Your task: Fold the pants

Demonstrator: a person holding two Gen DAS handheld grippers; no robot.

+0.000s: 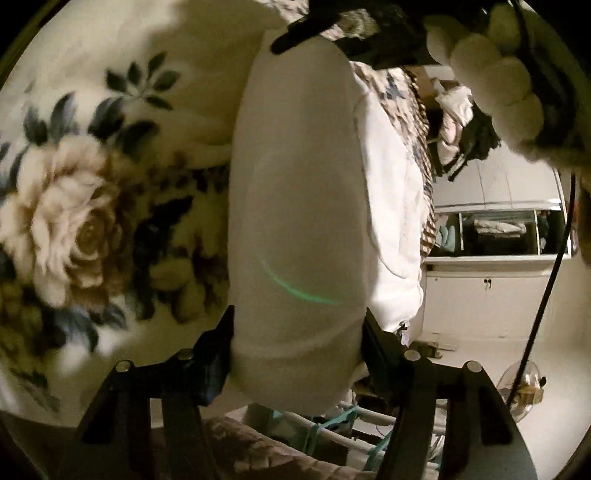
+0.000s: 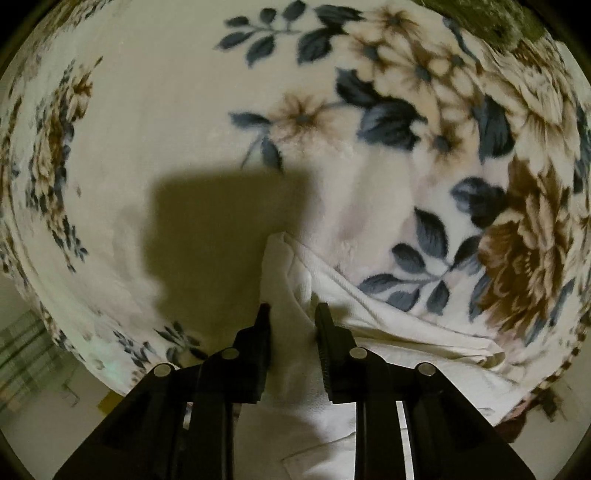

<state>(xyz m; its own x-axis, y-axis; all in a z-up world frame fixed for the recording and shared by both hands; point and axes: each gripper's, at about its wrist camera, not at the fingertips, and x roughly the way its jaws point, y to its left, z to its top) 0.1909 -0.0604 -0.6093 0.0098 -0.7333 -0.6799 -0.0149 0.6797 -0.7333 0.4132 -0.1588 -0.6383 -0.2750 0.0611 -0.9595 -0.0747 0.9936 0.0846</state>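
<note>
White pants (image 1: 295, 206) lie as a long band on a floral blanket (image 1: 74, 206). My left gripper (image 1: 297, 332) holds the near end, its two black fingers pressed against both sides of the cloth. At the far end of the band, under a fuzzy white sleeve (image 1: 491, 74), are my right gripper's black fingers (image 1: 295, 33). In the right wrist view, the right gripper (image 2: 292, 314) points down at the blanket (image 2: 184, 110) and pinches a bunched fold of the pants (image 2: 291, 273). More white cloth trails to the right and beneath it.
The bed edge falls away on the right of the left wrist view. Beyond it stand a white wardrobe (image 1: 498, 229), a heap of clothes (image 1: 461, 122) and a fan (image 1: 521, 384) on the floor. A black cable (image 1: 546, 295) hangs there.
</note>
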